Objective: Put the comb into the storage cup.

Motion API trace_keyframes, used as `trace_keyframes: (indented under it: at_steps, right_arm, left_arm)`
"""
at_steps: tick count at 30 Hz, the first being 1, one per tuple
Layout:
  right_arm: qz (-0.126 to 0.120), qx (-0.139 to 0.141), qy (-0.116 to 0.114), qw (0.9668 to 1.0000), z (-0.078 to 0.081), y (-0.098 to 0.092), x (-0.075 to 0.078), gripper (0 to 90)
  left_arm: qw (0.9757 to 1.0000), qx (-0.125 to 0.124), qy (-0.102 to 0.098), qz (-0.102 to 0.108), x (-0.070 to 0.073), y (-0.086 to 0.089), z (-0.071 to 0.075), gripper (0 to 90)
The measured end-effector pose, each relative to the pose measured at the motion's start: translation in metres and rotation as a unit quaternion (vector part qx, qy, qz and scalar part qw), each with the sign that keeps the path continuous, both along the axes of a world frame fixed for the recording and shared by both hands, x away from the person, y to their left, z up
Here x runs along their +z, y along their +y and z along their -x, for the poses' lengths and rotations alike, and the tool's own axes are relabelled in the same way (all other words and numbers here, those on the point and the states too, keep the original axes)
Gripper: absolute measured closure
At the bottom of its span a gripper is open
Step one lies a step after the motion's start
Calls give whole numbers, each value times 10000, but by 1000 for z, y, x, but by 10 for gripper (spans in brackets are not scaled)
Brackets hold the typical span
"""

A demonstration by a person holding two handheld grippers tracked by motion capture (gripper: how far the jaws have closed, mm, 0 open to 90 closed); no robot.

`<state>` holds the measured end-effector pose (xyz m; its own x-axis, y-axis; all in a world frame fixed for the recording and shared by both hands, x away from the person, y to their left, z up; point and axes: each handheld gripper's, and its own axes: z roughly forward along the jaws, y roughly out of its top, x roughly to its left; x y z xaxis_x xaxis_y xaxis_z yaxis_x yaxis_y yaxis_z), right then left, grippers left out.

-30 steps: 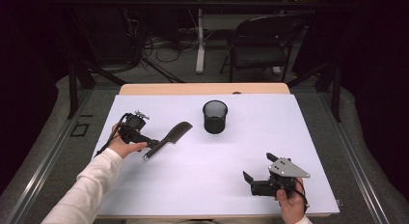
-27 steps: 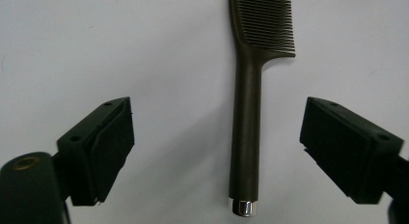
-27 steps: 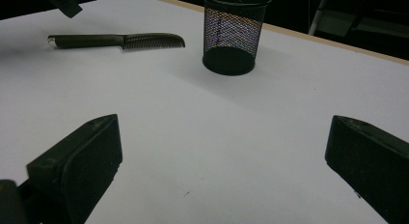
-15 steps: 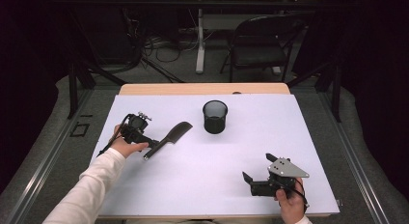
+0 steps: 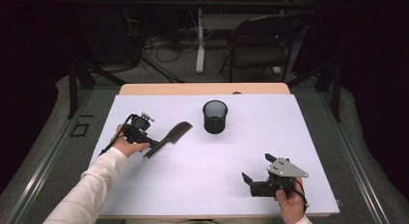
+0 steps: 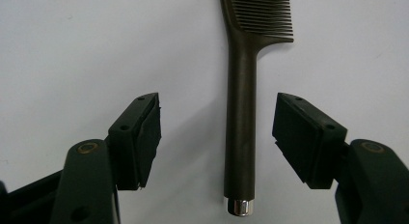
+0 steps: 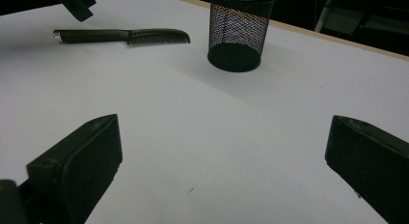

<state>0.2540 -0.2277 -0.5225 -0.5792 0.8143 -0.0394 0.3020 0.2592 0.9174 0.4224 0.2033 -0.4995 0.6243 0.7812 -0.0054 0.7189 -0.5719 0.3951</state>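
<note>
On counter: left hand-held gripper jaws are closing around comb handle, pads not yet touching.
Risk: off-centre handle is inviting skid.
Right hand-held gripper: idling wide.

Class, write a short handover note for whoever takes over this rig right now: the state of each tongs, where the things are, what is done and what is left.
Left tongs: jaws have just been closing, either side of the comb handle, pads not yet touching.
Right tongs: open, nothing between them, near the table's front right.
Comb: flat on the table, left of the cup, which stands upright.
Done: left tongs lined up.
Left: likely grip and lift the comb, perhaps into the cup.
</note>
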Motion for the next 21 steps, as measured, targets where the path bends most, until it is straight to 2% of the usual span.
trace_keyframes:
  at_steps: [9,17,21]
  right_arm:
    - [1,25,-5,10000,0,0,0,0]
    - [12,44,20,10000,0,0,-1,0]
    - [15,48,27,10000,0,0,-1,0]
  left_arm:
    - [9999,-79,60,-103,-3,-4,-1,387]
    - [9996,-140,261,-27,-7,-5,-2,432]
    - [9994,-202,242,-118,-9,-7,-2,445]
